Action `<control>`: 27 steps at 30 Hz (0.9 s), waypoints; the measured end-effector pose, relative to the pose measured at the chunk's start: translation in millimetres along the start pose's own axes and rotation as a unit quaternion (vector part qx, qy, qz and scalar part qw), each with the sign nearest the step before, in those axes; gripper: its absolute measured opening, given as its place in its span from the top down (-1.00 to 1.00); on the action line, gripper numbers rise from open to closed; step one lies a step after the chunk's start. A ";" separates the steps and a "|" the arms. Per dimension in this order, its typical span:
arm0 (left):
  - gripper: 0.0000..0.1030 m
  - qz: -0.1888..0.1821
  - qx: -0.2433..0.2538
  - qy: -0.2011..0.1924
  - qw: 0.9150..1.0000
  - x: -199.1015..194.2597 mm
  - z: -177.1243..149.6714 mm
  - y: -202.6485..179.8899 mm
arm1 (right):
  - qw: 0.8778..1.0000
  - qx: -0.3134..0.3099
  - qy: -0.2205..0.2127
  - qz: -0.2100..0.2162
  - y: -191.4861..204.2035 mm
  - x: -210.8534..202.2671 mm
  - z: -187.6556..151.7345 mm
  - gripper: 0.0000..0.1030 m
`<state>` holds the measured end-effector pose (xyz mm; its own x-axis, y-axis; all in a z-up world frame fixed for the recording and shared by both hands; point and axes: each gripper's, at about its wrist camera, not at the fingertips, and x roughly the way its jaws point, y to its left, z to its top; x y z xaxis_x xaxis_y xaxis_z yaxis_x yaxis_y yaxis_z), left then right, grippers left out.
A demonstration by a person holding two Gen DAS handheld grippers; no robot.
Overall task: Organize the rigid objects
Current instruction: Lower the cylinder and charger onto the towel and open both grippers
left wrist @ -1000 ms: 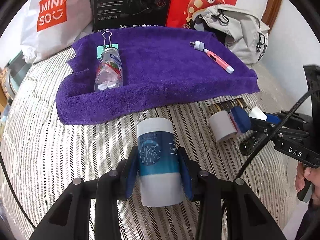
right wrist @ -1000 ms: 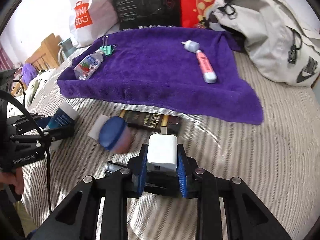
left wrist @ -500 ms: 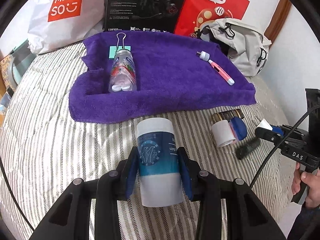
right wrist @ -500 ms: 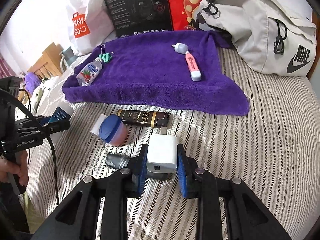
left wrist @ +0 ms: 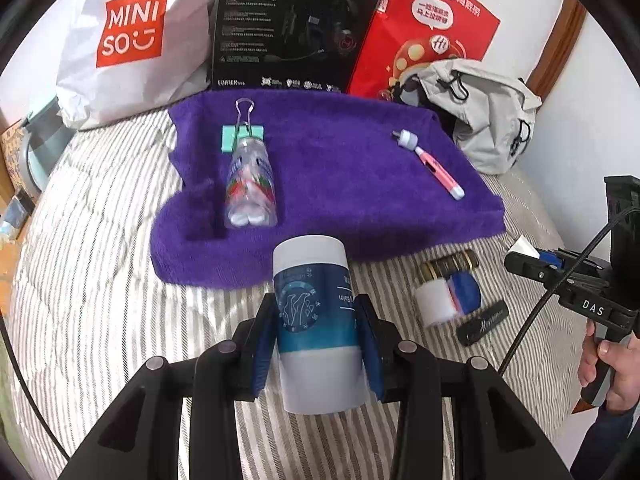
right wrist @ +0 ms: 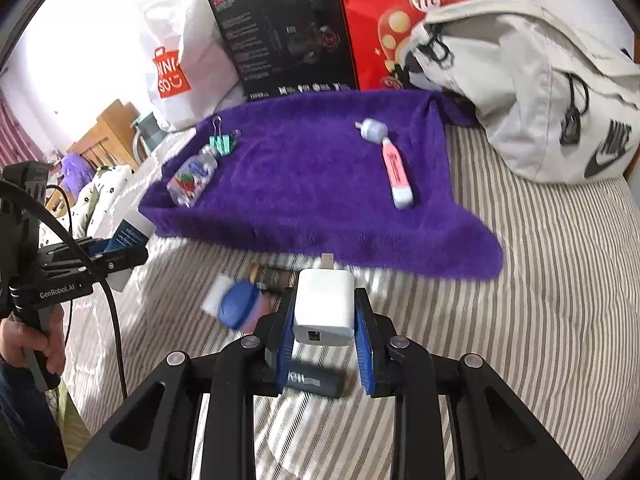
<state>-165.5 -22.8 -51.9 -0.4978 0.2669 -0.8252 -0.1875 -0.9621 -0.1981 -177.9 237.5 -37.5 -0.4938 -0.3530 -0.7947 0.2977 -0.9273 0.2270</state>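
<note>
The tube (left wrist: 316, 320) sits clamped in the left tool (left wrist: 316, 344), above the bed (left wrist: 100, 280) just short of the purple towel (left wrist: 340, 184). The right tool (right wrist: 325, 336) grips a white charger (right wrist: 325, 306) — over a dark stick (right wrist: 316, 382). On the towel lie a bottle (left wrist: 251, 188), clip (left wrist: 242, 136) and pink pen (left wrist: 434, 162).
</note>
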 end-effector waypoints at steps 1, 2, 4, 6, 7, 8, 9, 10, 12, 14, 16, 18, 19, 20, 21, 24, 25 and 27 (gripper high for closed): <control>0.29 0.002 0.001 -0.001 1.000 -0.6 3.7 0.5 | 1.000 0.000 -0.001 0.002 -0.1 1.3 4.9 0.47; 0.29 0.003 0.001 -0.001 1.000 -0.9 6.5 0.8 | 1.000 -0.001 0.000 0.003 -0.2 3.0 9.5 0.47; 0.29 0.005 0.000 -0.004 1.000 -1.6 12.5 0.8 | 1.000 -0.005 -0.003 0.008 -0.1 8.2 22.0 0.47; 0.29 0.005 -0.001 -0.005 1.000 -1.4 17.8 1.0 | 1.000 -0.007 -0.004 0.010 -1.2 14.3 33.2 0.47; 0.29 0.006 -0.001 -0.005 1.000 -0.6 21.6 0.9 | 1.000 -0.008 -0.001 0.011 -2.3 19.2 39.4 0.47; 0.29 0.006 -0.001 -0.005 1.000 0.0 23.9 1.0 | 1.000 -0.009 0.002 0.012 -4.0 25.4 46.8 0.47; 0.29 0.006 -0.002 -0.006 1.000 0.4 28.0 1.2 | 1.000 -0.008 0.001 0.014 -5.4 28.6 50.3 0.47; 0.29 0.005 -0.002 -0.007 1.000 0.8 30.2 1.4 | 1.000 -0.008 0.004 0.014 -7.4 34.3 56.0 0.47; 0.29 0.004 -0.004 -0.007 1.000 3.4 35.7 2.7 | 1.000 -0.010 0.011 0.008 -11.7 45.5 65.0 0.47; 0.29 0.004 -0.006 -0.007 1.000 6.6 40.8 5.1 | 1.000 -0.012 0.022 0.003 -15.6 55.7 70.1 0.47; 0.29 0.004 -0.009 -0.007 1.000 9.6 45.0 7.3 | 0.999 -0.016 0.036 -0.009 -19.0 67.3 74.7 0.47; 0.29 0.005 -0.009 -0.005 1.000 13.6 49.2 8.3 | 0.998 -0.024 0.051 -0.018 -20.4 77.2 75.7 0.47; 0.29 0.005 -0.008 -0.004 1.000 15.9 51.9 8.8 | 0.998 -0.027 0.056 -0.024 -21.3 81.7 74.8 0.47; 0.29 0.005 -0.007 -0.003 1.000 18.2 54.6 8.7 | 0.997 -0.031 0.059 -0.027 -21.3 84.5 74.5 0.47; 0.29 0.004 -0.006 -0.003 1.000 20.2 56.9 8.6 | 0.997 -0.036 0.061 -0.030 -20.9 87.5 73.7 0.47; 0.29 0.001 -0.004 0.001 1.000 28.3 64.2 6.7 | 0.996 -0.053 0.060 -0.038 -18.9 89.7 72.1 0.46; 0.29 0.002 -0.004 0.001 1.000 30.7 66.2 6.1 | 0.996 -0.056 0.060 -0.038 -18.9 89.9 72.4 0.45; 0.29 -0.001 -0.001 0.004 1.000 36.6 70.3 4.2 | 0.995 -0.068 0.063 -0.035 -17.6 90.0 71.9 0.38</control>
<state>-244.0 -13.2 -45.8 -0.4908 0.2690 -0.8287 -0.1869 -0.9615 -0.2014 -286.4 213.1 -72.5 -0.4144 -0.2613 -0.8718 0.3784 -0.9207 0.0960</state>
